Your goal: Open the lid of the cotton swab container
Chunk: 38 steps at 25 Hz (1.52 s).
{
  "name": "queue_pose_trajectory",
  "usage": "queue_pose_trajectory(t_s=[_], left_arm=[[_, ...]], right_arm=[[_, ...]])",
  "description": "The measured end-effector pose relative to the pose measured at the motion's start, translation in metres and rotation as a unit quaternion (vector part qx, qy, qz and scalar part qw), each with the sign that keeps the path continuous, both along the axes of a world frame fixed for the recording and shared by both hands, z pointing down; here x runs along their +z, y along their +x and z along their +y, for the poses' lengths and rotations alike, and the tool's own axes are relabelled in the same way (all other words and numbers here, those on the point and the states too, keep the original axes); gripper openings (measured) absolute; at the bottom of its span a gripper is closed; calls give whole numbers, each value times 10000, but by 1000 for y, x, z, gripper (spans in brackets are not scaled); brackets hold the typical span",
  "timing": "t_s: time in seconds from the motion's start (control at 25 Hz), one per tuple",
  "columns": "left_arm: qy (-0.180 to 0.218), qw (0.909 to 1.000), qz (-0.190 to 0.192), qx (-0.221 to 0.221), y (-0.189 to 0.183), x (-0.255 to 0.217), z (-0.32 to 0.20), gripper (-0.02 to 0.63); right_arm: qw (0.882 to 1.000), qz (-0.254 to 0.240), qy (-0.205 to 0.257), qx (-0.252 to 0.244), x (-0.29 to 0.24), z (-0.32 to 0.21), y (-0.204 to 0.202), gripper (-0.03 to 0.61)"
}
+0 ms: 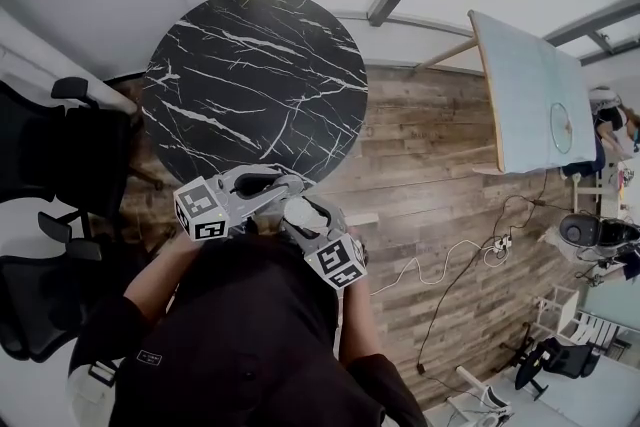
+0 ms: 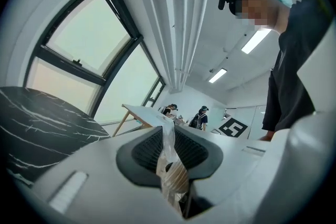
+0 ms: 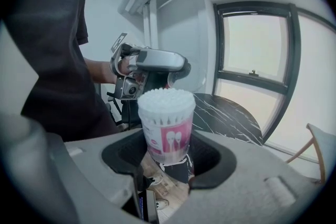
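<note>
In the right gripper view, my right gripper (image 3: 169, 159) is shut on the cotton swab container (image 3: 167, 126), a clear tub with a pink label. It stands upright with the white swab tips bare at the top. Beyond it my left gripper (image 3: 152, 68) holds the clear lid (image 3: 185, 77), lifted off and apart from the tub. In the left gripper view, the left gripper (image 2: 169, 150) is shut on that thin clear lid (image 2: 173, 176), seen edge-on between the dark pads. In the head view both grippers (image 1: 285, 185) (image 1: 303, 215) meet close to my body at the table's near edge.
A round black marble table (image 1: 255, 80) lies just ahead. Black office chairs (image 1: 50, 165) stand at the left. A pale wooden-legged table (image 1: 530, 95) stands at the right, over plank floor with cables (image 1: 450, 265). Other people stand far off by that table (image 2: 202, 117).
</note>
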<state>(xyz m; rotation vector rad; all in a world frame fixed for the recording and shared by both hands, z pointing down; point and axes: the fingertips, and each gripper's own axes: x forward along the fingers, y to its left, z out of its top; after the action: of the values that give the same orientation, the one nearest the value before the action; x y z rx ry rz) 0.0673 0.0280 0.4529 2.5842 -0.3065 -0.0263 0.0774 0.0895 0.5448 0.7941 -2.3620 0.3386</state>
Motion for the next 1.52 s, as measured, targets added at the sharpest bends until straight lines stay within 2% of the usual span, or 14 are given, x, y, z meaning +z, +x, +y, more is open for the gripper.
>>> queue_pose_trajectory(t_s=[0.24, 0.48, 0.6, 1.0, 1.12, 1.28, 1.36, 1.52], left_arm=[[48, 9998, -173, -98, -7, 8, -6, 63], [-130, 9995, -214, -190, -8, 15, -11, 64], [-112, 9991, -367, -168, -8, 20, -10, 77], [-361, 9982, -481, -46, -8, 26, -9, 84], [-233, 9987, -445, -56, -9, 23, -10, 92], [12, 9992, -387, -94, -9, 15, -14, 113], [67, 9994, -317, -101, -10, 10, -15, 141], [140, 9995, -218, -196, -14, 2, -21, 149]], right_arm=[[10000, -51, 69, -31, -3, 3, -1, 249], [9997, -141, 201, -56, -10, 3, 0, 249], [9996, -154, 238, -71, -11, 3, 0, 249], [9990, -280, 320, -98, -14, 3, -2, 249], [9992, -269, 272, -91, -12, 3, -2, 249], [9984, -515, 244, -54, -15, 0, -7, 249], [9982, -557, 219, 12, -15, -2, -7, 249], [9977, -611, 153, 234, -15, -9, 0, 249]])
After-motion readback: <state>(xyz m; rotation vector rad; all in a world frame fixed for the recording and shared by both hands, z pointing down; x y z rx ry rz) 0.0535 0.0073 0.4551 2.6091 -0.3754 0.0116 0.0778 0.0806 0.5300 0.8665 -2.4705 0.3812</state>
